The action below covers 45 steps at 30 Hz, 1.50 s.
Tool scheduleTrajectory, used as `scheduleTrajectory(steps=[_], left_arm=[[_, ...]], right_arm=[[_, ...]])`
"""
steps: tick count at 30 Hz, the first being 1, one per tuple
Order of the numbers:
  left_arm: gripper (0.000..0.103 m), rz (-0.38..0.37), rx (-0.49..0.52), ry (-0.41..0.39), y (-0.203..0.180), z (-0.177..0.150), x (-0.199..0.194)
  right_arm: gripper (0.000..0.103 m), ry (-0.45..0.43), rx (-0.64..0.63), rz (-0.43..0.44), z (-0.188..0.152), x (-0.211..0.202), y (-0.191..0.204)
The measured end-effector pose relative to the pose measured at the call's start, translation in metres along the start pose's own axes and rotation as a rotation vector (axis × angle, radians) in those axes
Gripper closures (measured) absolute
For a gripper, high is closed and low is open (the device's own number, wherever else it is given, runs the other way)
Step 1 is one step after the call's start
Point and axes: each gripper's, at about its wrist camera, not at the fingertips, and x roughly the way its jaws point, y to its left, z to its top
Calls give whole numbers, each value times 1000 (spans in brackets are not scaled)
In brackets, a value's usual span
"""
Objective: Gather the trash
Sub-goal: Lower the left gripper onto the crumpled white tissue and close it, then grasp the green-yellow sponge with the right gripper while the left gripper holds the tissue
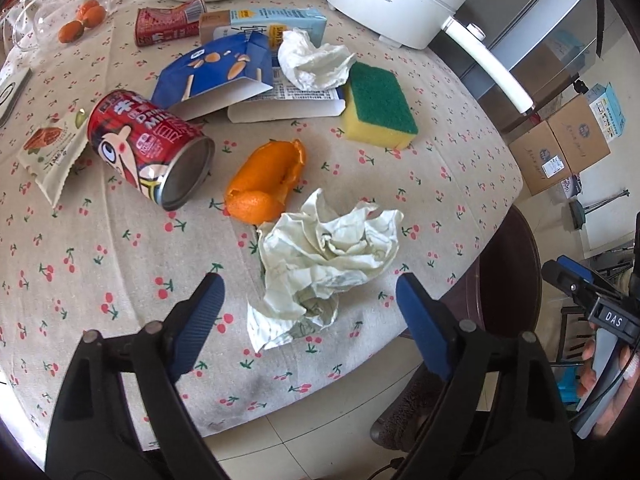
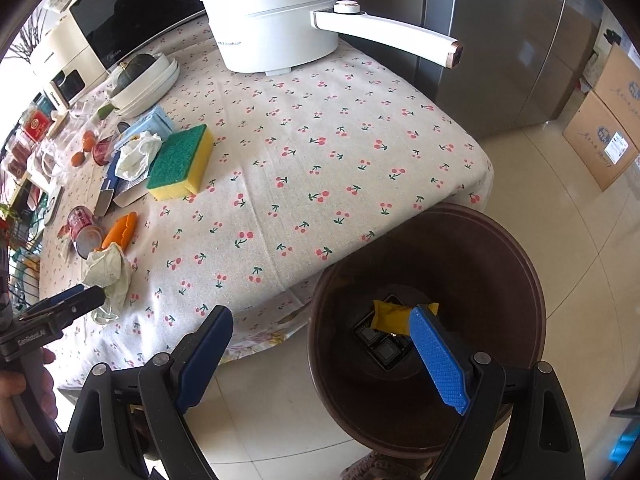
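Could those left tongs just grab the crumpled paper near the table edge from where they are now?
Probably yes. The left tongs are open, and the crumpled paper lies right between and ahead of the fingertips. Nothing sits in front of it; the orange peel touches its far side and the red can lies apart.

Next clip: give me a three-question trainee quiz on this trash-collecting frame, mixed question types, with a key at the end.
1. True or false: the left claw is shut on the crumpled paper.
2. Multiple choice: what lies right beyond the crumpled paper, between it and the sponge? A) orange peel B) a glass C) a spoon
3. Short answer: where is the right claw, and what is already inside the brown bin?

Key
1. False: it is open, its pads either side of the paper.
2. A
3. Open, beside the table edge at the bin; a yellow wrapper lies at the bottom.
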Motion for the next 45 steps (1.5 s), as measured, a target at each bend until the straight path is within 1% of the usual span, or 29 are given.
scheduleTrajectory(steps=[1, 2, 3, 5, 6, 7, 10, 13, 18, 22, 24, 27, 30, 36, 41, 42, 43, 44, 45], left_arm=[[22, -3, -5, 5, 2, 1, 4], [29, -5, -11, 11, 2, 2, 7], [34, -9, -18, 18, 4, 2, 10], [55, -26, -36, 33, 7, 3, 15], [61, -38, -41, 41, 8, 3, 15], [63, -45, -40, 42, 9, 3, 14], [64, -41, -15, 15, 9, 2, 1], [65, -48, 5, -28, 12, 2, -20], [65, -48, 8, -99, 25, 0, -53], [65, -20, -6, -148, 43, -1, -72], [65, 11, -11, -171, 53, 0, -80], [65, 72, -13, -203, 65, 2, -87], [65, 92, -38, -219, 80, 3, -93], [65, 81, -86, -233, 95, 6, -100], [65, 79, -82, -230, 95, 7, -98], [65, 81, -82, -228, 95, 7, -98], [65, 80, -84, -224, 96, 7, -97], [65, 79, -87, -221, 96, 7, -96], [65, 78, -91, -218, 97, 7, -95]], right_arm=[[12, 1, 0, 0, 0, 0, 0], [12, 2, 1, 0, 1, 1, 1], [12, 2, 3, 1, 1, 1, 1], [12, 3, 7, 1, 3, 2, 2], [12, 2, 9, 3, 4, 2, 3], [12, 2, 10, 5, 6, 2, 5], [12, -2, 2, 15, 13, 3, 14], [12, -12, -6, 25, 22, 4, 28], [12, -17, -27, 47, 41, 16, 61], [12, -25, -86, 27, 54, 35, 96], [12, -25, -119, 20, 60, 47, 112], [12, -27, -133, 38, 68, 61, 130], [12, -34, -127, 60, 76, 75, 144], [12, -58, -89, 102, 87, 99, 163], [13, -80, -121, 79, 90, 111, 172], [15, -87, -131, 74, 91, 113, 173], [22, -93, -141, 68, 91, 114, 173], [26, -96, -153, 48, 91, 115, 174], [34, -99, -165, 25, 91, 115, 174]])
